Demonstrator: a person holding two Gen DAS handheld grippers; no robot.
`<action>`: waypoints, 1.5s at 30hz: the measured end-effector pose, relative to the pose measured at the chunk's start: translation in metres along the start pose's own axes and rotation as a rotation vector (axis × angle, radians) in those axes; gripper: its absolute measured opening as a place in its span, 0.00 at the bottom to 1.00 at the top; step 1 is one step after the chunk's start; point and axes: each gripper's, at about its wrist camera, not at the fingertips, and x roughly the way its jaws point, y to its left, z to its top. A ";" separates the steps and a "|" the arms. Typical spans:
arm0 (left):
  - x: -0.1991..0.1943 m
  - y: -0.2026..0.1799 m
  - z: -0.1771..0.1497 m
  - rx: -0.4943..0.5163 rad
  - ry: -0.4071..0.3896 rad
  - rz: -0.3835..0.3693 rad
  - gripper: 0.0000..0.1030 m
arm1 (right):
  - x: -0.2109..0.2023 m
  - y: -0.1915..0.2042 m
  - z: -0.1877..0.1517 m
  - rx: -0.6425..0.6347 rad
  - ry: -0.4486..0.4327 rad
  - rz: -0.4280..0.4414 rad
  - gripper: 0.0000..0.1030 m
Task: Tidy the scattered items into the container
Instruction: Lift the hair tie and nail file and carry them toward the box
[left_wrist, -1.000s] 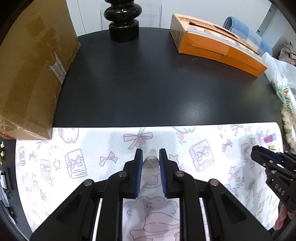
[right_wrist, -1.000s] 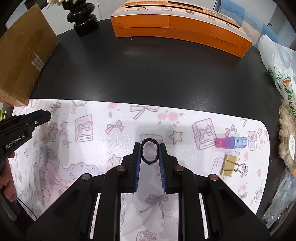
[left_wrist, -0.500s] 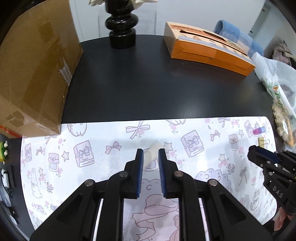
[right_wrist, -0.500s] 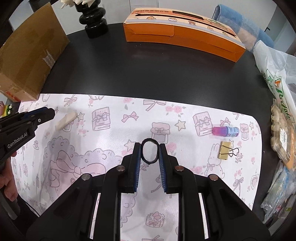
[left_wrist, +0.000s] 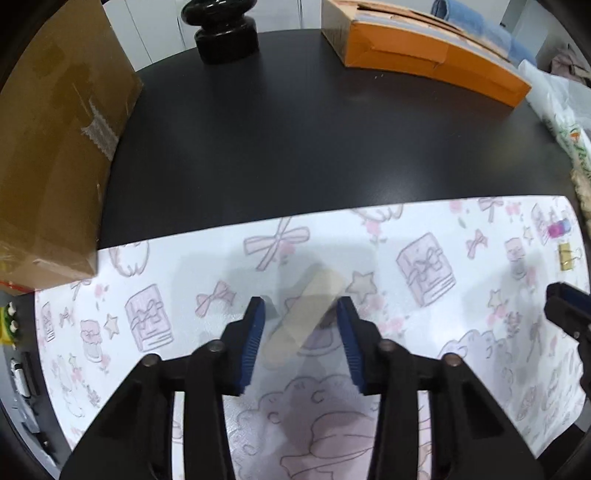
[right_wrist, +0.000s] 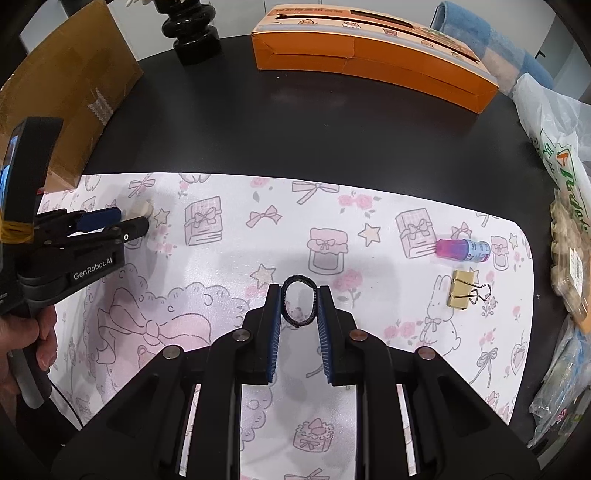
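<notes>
While both grippers work the patterned mat (left_wrist: 424, 229), each view shows one item.

Left wrist view: left gripper (left_wrist: 300, 332), jaws apart, straddles the blurred beige eraser (left_wrist: 306, 317) lying on the mat; centre it, then close squarely across its narrow sides.
Right wrist view: right gripper (right_wrist: 298, 308) is clamped on the black hair tie (right_wrist: 298, 304); hold pressure steady. Glue stick (right_wrist: 461, 250) and binder clip (right_wrist: 463, 293) lie right; the orange box (right_wrist: 369, 62) looks the likely container.

eraser (left_wrist: 303, 317): motion-blurred, contact with left tool unclear | vase (right_wrist: 190, 31): top cut off | glue stick (right_wrist: 463, 250): label unreadable
</notes>
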 end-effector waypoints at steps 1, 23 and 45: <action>0.000 -0.001 0.001 0.001 0.001 -0.001 0.29 | 0.000 -0.001 0.000 0.000 0.000 0.000 0.19; -0.051 -0.010 -0.015 -0.007 -0.010 -0.062 0.15 | -0.035 0.012 -0.002 0.028 -0.042 0.020 0.19; -0.191 0.057 0.012 -0.048 -0.222 -0.121 0.15 | -0.149 0.102 0.056 -0.040 -0.155 -0.020 0.19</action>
